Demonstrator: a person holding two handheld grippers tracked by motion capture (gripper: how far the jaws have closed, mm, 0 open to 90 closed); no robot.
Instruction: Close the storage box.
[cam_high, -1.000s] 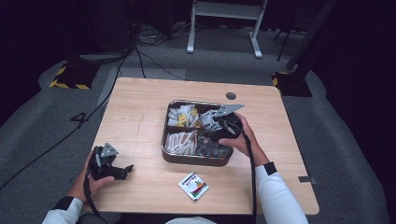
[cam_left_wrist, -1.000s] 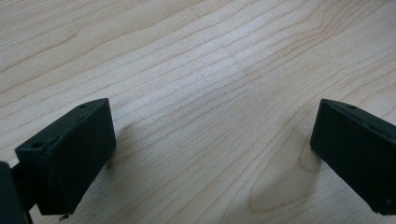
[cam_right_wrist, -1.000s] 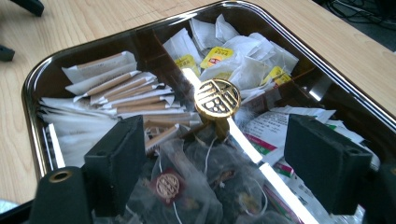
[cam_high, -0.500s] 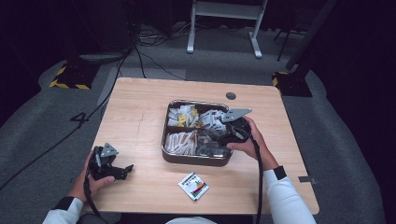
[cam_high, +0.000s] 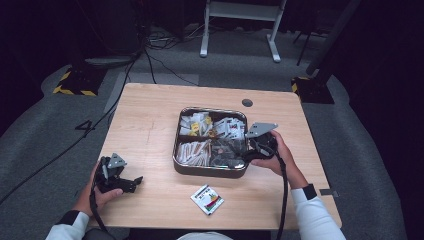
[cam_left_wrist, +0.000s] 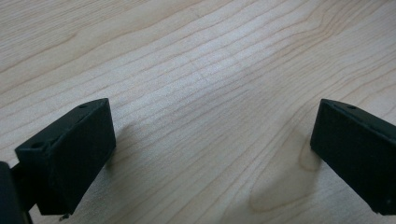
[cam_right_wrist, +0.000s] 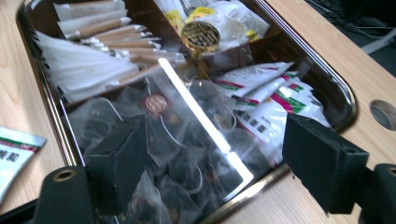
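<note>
A metal tray (cam_high: 210, 171) with four compartments sits mid-table. It holds clear tea bags (cam_right_wrist: 187, 140), white paper sticks (cam_right_wrist: 88, 65), red-and-green printed sachets (cam_right_wrist: 275, 100) and yellow-marked packets (cam_high: 197, 122). My right gripper (cam_high: 246, 154) is at the tray's right front corner. In the right gripper view this gripper (cam_right_wrist: 219, 163) is open, its jaws spread over the clear tea bags and the tray rim (cam_right_wrist: 261, 179), gripping nothing. My left gripper (cam_high: 131, 183) rests low at the table's front left. The left gripper (cam_left_wrist: 210, 140) is open over bare wood.
One printed sachet (cam_high: 207, 198) lies loose on the table in front of the tray, and its corner (cam_right_wrist: 16, 149) shows in the right gripper view. A round cable hole (cam_high: 247, 103) is behind the tray. Beyond the table stand a white frame and floor cables.
My right gripper has drawn back from over the tray's middle to its right front corner. The left gripper has stayed put.
</note>
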